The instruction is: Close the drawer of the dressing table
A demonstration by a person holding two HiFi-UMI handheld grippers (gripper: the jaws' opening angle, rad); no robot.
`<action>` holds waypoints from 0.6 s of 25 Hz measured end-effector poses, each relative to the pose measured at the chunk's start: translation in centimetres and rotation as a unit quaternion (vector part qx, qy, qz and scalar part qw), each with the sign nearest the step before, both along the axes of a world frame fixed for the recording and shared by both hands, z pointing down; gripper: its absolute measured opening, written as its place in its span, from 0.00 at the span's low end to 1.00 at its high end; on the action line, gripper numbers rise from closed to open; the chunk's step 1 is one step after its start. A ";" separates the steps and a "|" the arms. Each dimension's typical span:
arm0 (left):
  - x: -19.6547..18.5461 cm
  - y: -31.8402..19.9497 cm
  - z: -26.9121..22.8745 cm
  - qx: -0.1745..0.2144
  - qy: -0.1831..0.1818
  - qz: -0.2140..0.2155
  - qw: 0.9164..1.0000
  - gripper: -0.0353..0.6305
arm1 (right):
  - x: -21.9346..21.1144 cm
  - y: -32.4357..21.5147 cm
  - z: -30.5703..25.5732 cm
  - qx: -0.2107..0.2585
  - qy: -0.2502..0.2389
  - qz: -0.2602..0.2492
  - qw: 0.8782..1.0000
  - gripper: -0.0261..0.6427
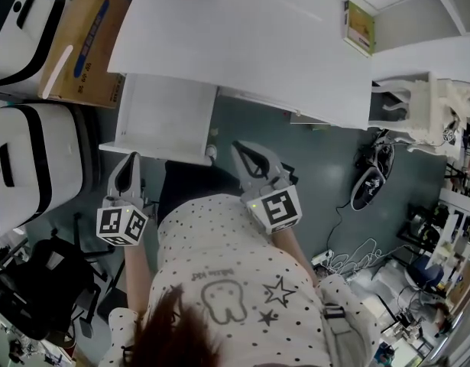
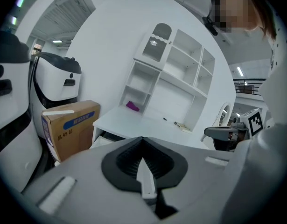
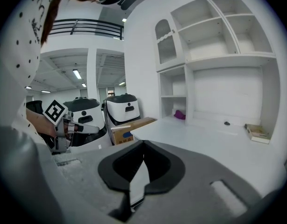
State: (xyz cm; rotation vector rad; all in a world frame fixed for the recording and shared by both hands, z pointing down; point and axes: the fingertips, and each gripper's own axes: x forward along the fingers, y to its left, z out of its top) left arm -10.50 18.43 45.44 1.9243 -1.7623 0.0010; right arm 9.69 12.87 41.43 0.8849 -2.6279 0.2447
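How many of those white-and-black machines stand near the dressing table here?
2. The far machine is at the head view's top left, beside the cardboard box; the near machine is below that box, left of the open drawer. Others may be hidden.

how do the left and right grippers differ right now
The left gripper is close before the front of the open drawer; the right gripper is off to the drawer's right, by the tabletop. The left gripper points nearly straight at the drawer; the right gripper slants in toward it. Both are shut and empty.
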 end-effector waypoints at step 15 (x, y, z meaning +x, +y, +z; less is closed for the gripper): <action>0.4 2.4 6.1 -0.029 -0.061 0.008 0.998 0.04 | 2.9 0.5 -0.9 0.025 -0.013 0.019 0.999 0.03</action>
